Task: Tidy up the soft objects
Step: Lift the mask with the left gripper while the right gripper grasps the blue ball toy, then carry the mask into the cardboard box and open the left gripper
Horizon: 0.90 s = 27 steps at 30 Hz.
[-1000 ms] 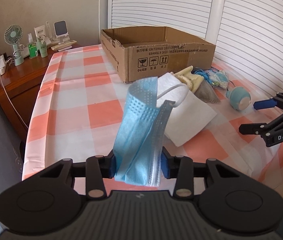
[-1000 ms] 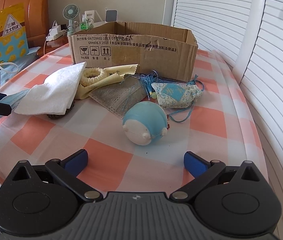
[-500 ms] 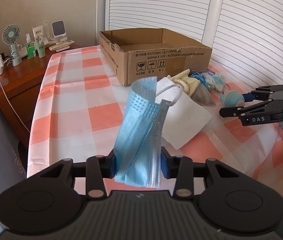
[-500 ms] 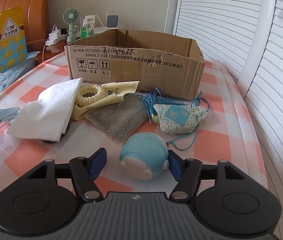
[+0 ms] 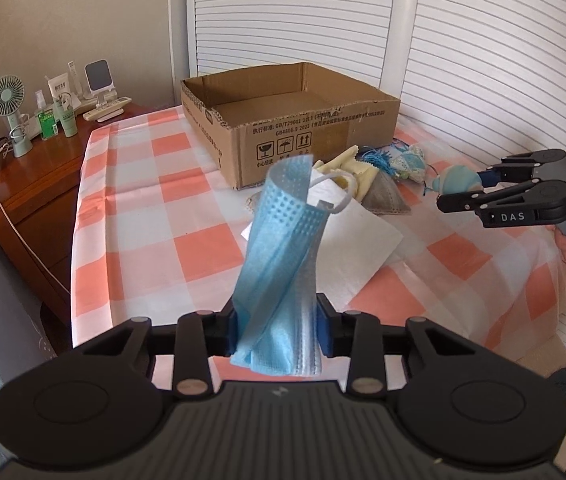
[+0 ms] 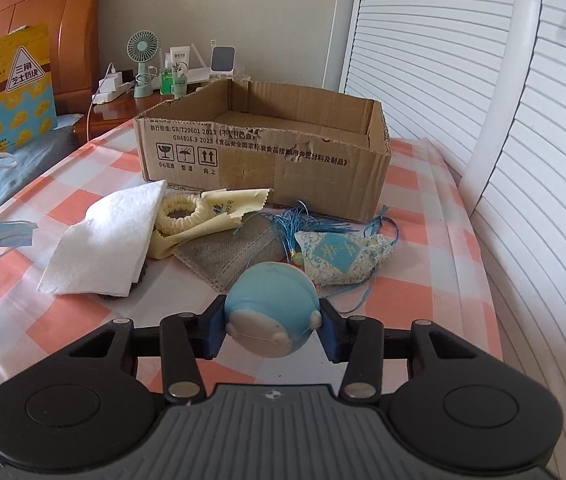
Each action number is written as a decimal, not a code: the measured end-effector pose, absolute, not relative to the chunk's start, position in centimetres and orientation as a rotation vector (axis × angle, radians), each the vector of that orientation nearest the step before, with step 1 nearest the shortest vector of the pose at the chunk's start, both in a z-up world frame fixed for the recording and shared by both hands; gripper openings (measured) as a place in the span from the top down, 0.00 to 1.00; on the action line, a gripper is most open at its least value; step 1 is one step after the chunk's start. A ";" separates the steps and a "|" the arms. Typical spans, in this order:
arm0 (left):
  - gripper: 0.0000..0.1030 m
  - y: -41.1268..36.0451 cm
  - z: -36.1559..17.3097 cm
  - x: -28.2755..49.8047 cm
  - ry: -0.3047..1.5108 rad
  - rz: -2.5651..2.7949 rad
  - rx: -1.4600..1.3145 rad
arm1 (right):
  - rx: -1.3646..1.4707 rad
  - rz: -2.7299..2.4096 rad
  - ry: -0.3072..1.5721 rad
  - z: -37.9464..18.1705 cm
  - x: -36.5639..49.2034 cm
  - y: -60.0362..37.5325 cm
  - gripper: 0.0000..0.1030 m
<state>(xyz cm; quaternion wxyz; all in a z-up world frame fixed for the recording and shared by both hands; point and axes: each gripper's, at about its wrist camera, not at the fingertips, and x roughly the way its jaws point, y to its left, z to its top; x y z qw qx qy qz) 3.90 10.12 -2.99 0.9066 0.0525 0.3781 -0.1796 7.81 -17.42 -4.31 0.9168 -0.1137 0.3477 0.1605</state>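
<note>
My left gripper (image 5: 279, 330) is shut on a blue face mask (image 5: 281, 264) and holds it above the checked tablecloth. My right gripper (image 6: 271, 332) is shut on a round blue soft toy (image 6: 271, 312), lifted off the table; it also shows in the left wrist view (image 5: 459, 179). An open cardboard box (image 6: 263, 156) stands behind, empty as far as I see. In front of it lie a white tissue (image 6: 103, 240), a yellow cloth with a scrunchie (image 6: 199, 216), a grey pouch (image 6: 231, 252) and a blue patterned sachet (image 6: 339, 256).
A wooden bedside cabinet (image 5: 23, 184) with a small fan (image 5: 7, 116), bottles and a charger stands at the far left. White slatted shutters (image 6: 523, 160) run along the right. The table's near edge drops off below both grippers.
My right gripper moved forward around the blue toy, shut on it and lifted it. My left gripper rose with the mask, and the box now sits lower in view.
</note>
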 end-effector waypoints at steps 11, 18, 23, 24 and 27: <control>0.67 9.7 -0.3 3.6 0.737 -0.430 0.113 | -0.252 0.353 0.677 -2.4 6.8 -17.7 0.50; 0.67 9.1 2.3 4.5 0.681 -0.513 0.125 | -0.240 0.395 0.646 -0.7 6.7 -17.3 0.50; 0.67 8.3 4.2 6.1 0.644 -0.567 0.155 | -0.229 0.422 0.618 0.6 7.2 -16.9 0.50; 0.67 8.1 4.7 6.5 0.638 -0.581 0.160 | -0.227 0.427 0.610 0.9 7.4 -16.9 0.50; 0.67 7.3 5.9 8.1 0.620 -0.619 0.169 | -0.225 0.435 0.590 1.6 8.2 -17.0 0.50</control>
